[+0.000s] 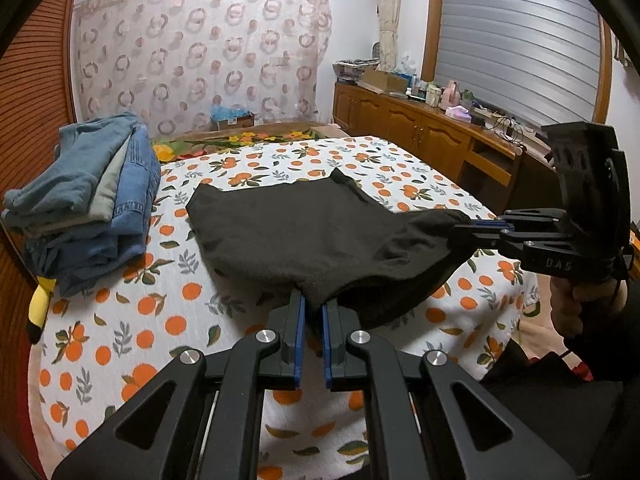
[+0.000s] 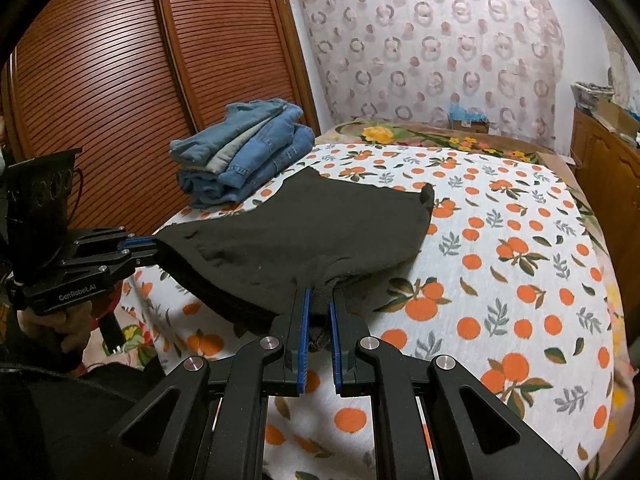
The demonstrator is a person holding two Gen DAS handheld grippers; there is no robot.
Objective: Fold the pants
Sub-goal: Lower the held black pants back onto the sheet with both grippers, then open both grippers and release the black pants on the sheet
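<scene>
Pants point(image 1: 304, 232) — black, lying on the orange-print bed point(image 1: 120, 344) — are clenched at two near corners by left gripper point(image 1: 313, 300) and right gripper point(image 2: 320, 294); folded jeans point(image 1: 92, 204) sit stacked beside.

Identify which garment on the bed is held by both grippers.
The black pants: the left gripper and right gripper each pinch its near edge. The folded jeans sit untouched in a stack.

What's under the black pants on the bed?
Under the black pants lies the orange-print sheet. Their near edge is lifted by the left gripper and right gripper. Whatever lies beneath the middle is covered.
</scene>
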